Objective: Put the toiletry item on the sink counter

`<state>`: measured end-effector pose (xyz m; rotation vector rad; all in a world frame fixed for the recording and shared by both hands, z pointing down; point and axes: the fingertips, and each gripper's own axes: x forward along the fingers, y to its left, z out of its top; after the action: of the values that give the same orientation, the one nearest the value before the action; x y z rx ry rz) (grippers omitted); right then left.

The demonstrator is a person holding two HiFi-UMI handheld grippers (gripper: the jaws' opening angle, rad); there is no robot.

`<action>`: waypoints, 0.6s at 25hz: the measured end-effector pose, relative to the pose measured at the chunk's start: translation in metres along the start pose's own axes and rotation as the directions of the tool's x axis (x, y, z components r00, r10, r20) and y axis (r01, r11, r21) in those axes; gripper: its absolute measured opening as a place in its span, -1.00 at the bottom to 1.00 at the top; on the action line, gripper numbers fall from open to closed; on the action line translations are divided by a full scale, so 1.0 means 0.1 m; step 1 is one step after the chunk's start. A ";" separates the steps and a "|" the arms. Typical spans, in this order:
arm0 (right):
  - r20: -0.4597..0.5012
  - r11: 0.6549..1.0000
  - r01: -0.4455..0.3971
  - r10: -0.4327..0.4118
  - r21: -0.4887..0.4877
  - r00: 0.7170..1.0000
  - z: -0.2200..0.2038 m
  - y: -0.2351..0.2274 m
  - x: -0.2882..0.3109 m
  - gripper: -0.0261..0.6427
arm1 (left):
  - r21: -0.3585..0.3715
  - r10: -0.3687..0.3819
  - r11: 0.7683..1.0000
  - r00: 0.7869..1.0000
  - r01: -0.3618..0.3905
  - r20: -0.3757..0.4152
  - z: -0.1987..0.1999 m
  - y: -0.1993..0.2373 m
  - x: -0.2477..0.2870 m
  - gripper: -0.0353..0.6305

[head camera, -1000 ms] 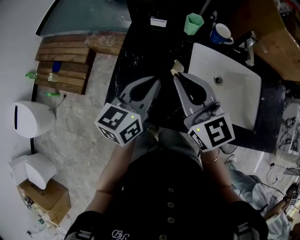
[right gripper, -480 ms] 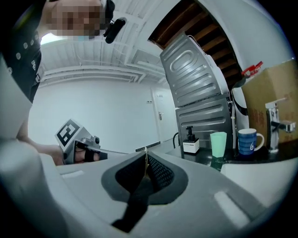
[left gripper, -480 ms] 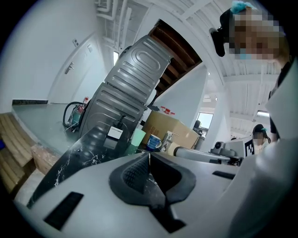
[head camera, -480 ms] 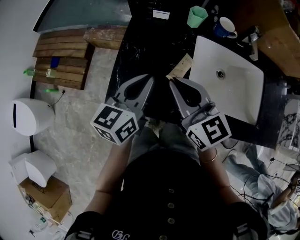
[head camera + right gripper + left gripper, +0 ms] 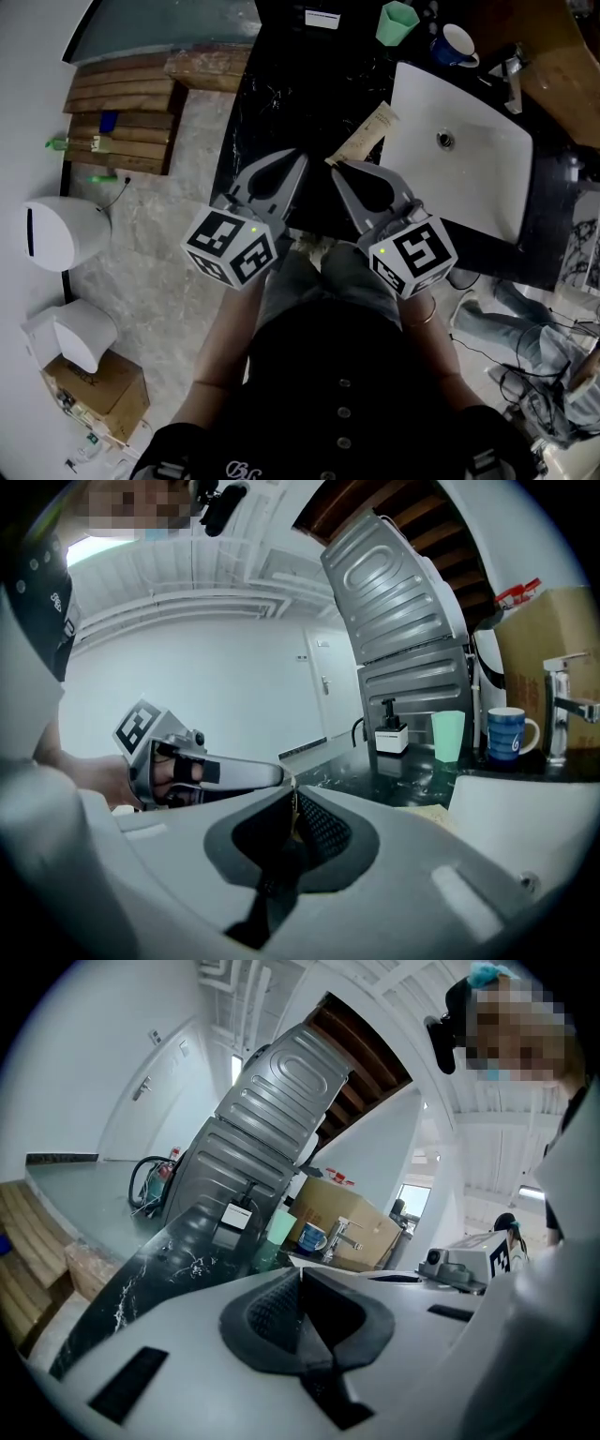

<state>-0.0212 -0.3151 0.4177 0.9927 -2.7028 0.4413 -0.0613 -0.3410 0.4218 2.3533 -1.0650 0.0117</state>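
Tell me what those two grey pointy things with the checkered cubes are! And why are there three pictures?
They are grabbing tools, a bit like big tongs. A person holds one in each hand and squeezes it to pick things up. The cubes with square patterns are just part of the tools.

The picture looking down comes from a camera on the person's head. The other two come from small cameras riding on each tool, looking along its two jaws.

Below is a black counter with a white sink, a green cup and a blue mug.

The right gripper has its jaws pinched on the thin flat end of a beige tube, which points toward the sink. The left gripper is shut and holds nothing.
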 end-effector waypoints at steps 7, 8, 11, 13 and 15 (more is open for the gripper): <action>-0.076 1.000 0.017 -0.016 0.018 0.997 -0.18 -0.05 0.06 -0.89 | -0.027 0.008 1.000 1.000 -0.009 -0.019 -0.12 0.04 -0.03 -0.85; -0.083 1.000 0.017 -0.016 0.015 0.996 -0.19 -0.05 0.07 -0.89 | -0.030 0.007 1.000 1.000 -0.008 -0.022 -0.14 0.04 -0.03 -0.85; -0.112 1.000 0.016 -0.016 0.002 0.994 -0.25 -0.04 0.10 -0.89 | -0.040 0.004 0.999 1.000 -0.005 -0.027 -0.17 0.04 -0.03 -0.85; -0.132 1.000 0.014 -0.015 -0.010 0.991 -0.29 -0.02 0.12 -0.89 | -0.045 0.003 0.999 1.000 -0.005 -0.027 -0.18 0.04 -0.05 -0.85; -0.147 1.000 0.011 -0.014 -0.020 0.989 -0.33 0.00 0.13 -0.89 | -0.048 0.002 0.999 1.000 -0.004 -0.032 -0.21 0.04 -0.06 -0.85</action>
<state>-0.0275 -0.3116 0.4523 0.9325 -2.5636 0.4661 -0.0634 -0.3290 0.4400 2.3014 -1.0425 0.0241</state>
